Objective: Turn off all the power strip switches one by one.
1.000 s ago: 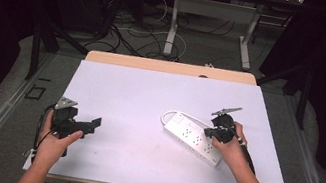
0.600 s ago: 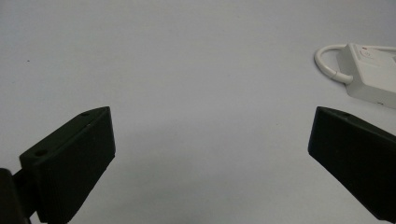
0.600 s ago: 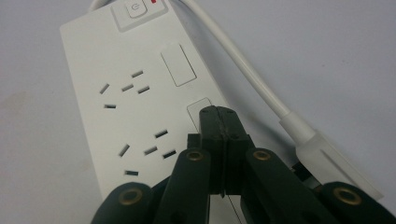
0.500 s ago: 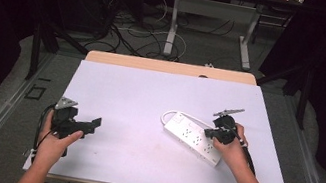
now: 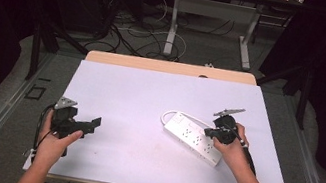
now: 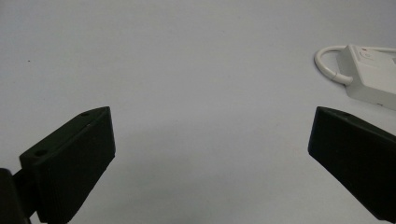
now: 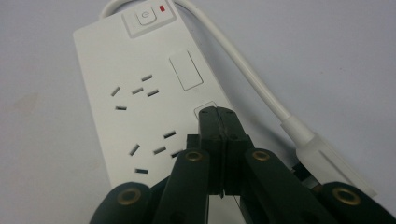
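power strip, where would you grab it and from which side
Probably across the short width of the power strip, from above, at its middle or the switch end. It lies flat, long and narrow, so open jaws can span it; the cord crowds one long edge.

smooth white plastic power strip (image 7: 140,88) lies on a matt pale table (image 5: 139,97); matt black tongs (image 7: 219,116).

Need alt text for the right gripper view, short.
The right gripper, its two black jaws pressed together, points down at a white power strip lying on a pale table. The strip's power button and small red indicator sit at its far end, where a white cord loops back alongside it.
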